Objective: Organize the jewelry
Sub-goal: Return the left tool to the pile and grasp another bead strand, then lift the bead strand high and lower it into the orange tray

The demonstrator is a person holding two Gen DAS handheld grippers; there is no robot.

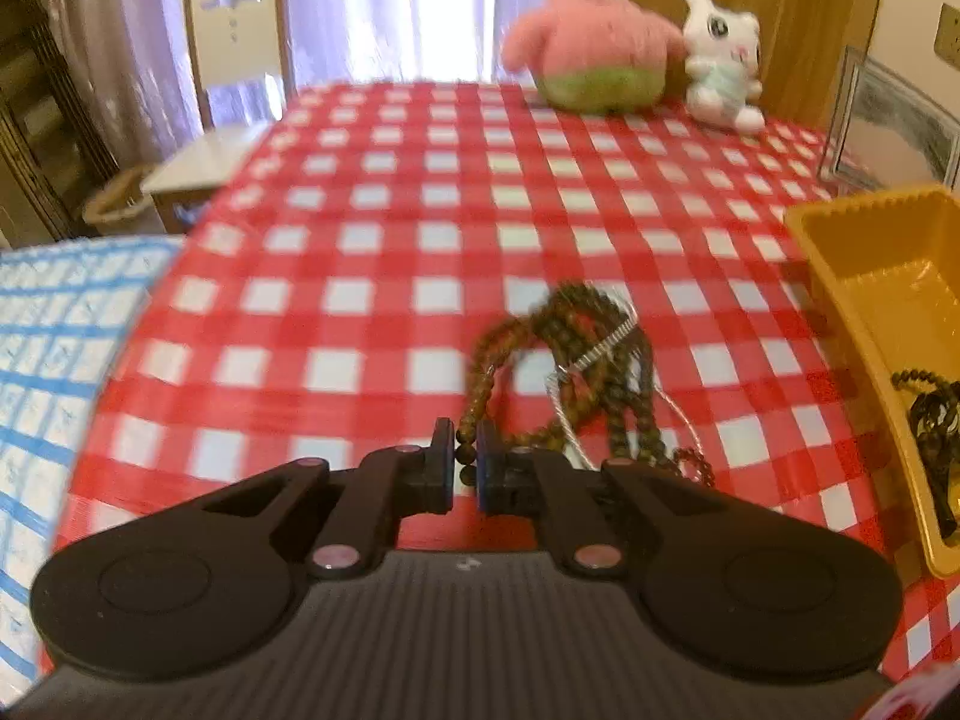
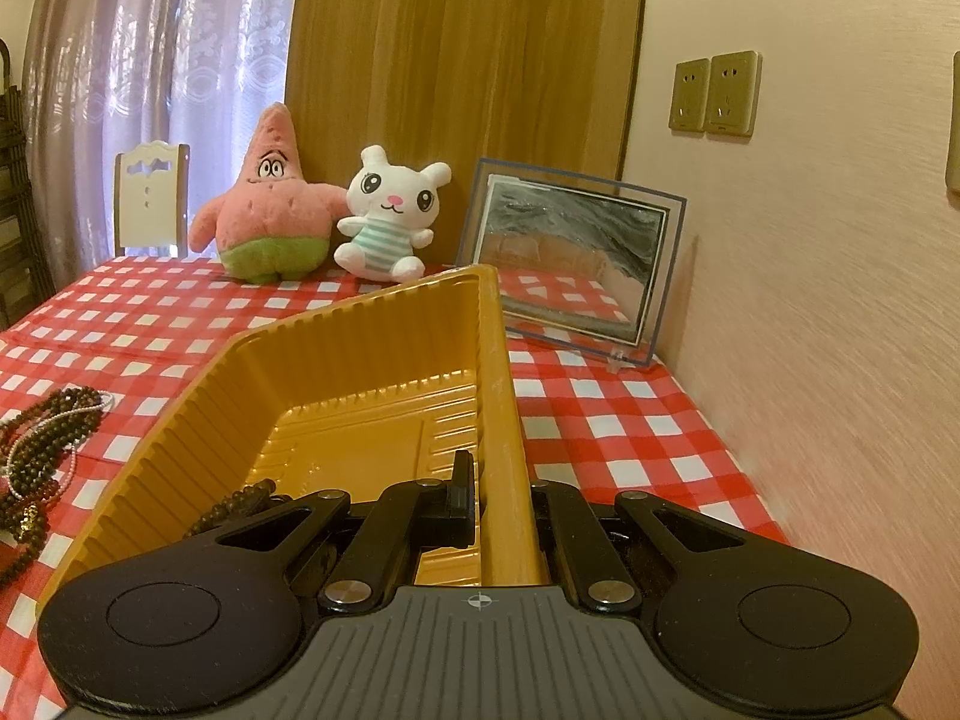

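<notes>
Right wrist view is mostly filled by the desk [image 2: 630, 420], covered in a glossy red-and-white checked cloth. Next biggest is the yellow ribbed plastic tray [image 2: 336, 372], rectangular with fluted walls; one dark beaded strand [image 2: 240, 501] lies curled in its near corner, partly hidden behind the gripper body. The right hand-held gripper [image 2: 501, 498] is clamped on the tray's right wall, one finger inside, the other outside and mostly cut off by the rim.

Left wrist view is blurry, so fine detail is mushy. The tray [image 1: 852, 252] sits at the right edge, cropped, with dark beads [image 1: 930, 414] in it. A tangled heap of brown round-bead necklaces [image 1: 576, 360] lies on the cloth just left of the tray, with a thin silvery chain [image 1: 606, 345] threaded through it; can't tell how many strands there are. The left hand-held gripper [image 1: 465, 462] is nearly closed, pinching one strand of those brown beads at the heap's near end.

At the far end sit a pink fuzzy star-shaped plush [image 2: 264, 210] and a white bunny plush [image 2: 390, 216], touching.
</notes>
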